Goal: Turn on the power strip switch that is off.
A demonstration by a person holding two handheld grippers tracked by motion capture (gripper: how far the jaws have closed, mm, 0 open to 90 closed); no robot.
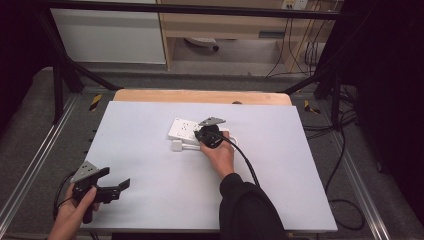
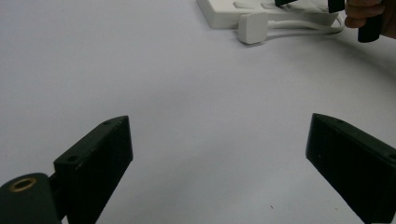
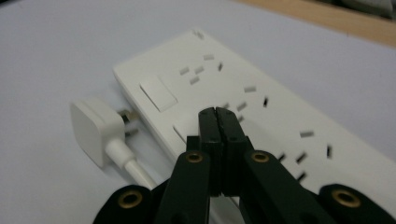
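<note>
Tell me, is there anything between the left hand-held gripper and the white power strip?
Nothing visible. The left hand-held gripper faces bare white table up to the power strip; its plug lies beside it.

I see the strip lying near the middle of the table, a little toward the far edge. The plug lies on the table just before the strip's near side, at its left part, prongs pointing at the strip; whether they touch it I cannot tell. Its cord runs rightward along the strip's near side. My right gripper sits over the strip's right part, tips on or just above its top face. My left gripper is well apart, at the table's near left corner, with bare table before it.
</note>
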